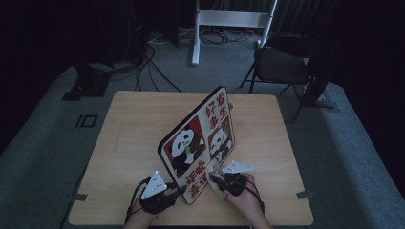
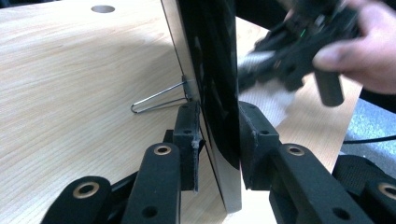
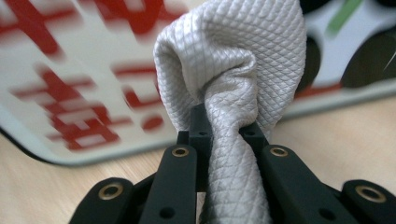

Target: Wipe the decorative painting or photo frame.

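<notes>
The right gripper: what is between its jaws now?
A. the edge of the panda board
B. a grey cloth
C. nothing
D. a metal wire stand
B: in the right gripper view the right gripper is shut on a bunched grey cloth, in front of the panda board.

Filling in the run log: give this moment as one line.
left hand-held gripper: shut on picture frame edge | right hand-held gripper: shut on cloth, against frame front | table
</notes>
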A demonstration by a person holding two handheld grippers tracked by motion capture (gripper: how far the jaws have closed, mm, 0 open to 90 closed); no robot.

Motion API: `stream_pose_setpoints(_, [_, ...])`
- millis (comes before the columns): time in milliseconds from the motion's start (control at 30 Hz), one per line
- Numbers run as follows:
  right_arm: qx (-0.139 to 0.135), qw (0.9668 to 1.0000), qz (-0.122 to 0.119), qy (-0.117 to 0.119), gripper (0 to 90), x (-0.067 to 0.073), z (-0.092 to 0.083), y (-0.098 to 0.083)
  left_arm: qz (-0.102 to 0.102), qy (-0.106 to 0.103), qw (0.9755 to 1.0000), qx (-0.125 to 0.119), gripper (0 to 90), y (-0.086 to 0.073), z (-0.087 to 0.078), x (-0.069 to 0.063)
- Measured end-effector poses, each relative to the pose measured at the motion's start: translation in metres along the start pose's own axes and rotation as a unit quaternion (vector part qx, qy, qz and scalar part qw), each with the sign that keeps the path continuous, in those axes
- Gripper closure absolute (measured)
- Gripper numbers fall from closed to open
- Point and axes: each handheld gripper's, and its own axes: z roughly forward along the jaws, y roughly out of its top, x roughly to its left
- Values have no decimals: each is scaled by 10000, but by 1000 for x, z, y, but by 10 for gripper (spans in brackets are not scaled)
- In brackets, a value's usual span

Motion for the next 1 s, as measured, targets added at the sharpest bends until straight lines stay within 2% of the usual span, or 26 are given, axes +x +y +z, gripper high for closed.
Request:
stream_pose_setpoints(233, [-678,9975,-133,132,811,11,-29,41,-66,16,10000,-60,723,-1,-5,2])
stream_pose_setpoints(500, [-1319,9903,-350,264,811,27,-51,85,-130,49,9998,-127,721,-1,-12,6])
stream_pose_setpoints(700, [-1604,9849,-505,410,811,42,-58,109,-126,114,9997,-166,710,-1,-19,6])
stream_pose_setpoints(900, [-1918,9783,-666,424,811,51,-67,139,-167,135,9995,-215,710,0,-25,7])
stream_pose_setpoints(1000, [-1998,9762,-732,427,811,55,-70,153,-183,145,9994,-252,710,1,-29,8])
